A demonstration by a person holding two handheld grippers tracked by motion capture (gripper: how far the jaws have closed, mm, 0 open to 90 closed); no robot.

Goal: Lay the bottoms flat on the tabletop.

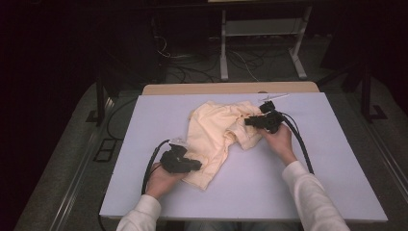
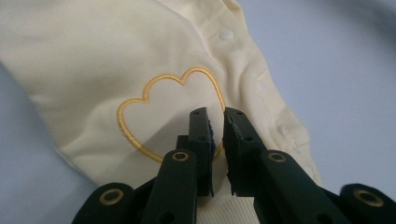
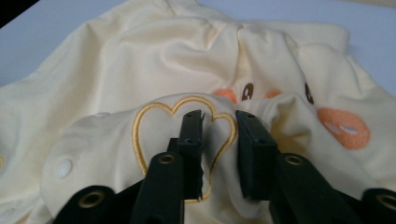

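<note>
High view: cream garment [image 1: 216,137] crumpled mid-bench [image 1: 337,159].
Left gripper [image 2: 217,116]: clenched on garment's lower end, beside embroidered outline [image 2: 140,100].
Right gripper [image 3: 219,116]: jaws parted, fabric fold between them.

Left gripper [image 1: 192,166] low at near left, jaws nearly shut, pinching. Right gripper [image 1: 250,121] farther off, pointing left, jaws a little apart. Both forearms sleeved.
</note>
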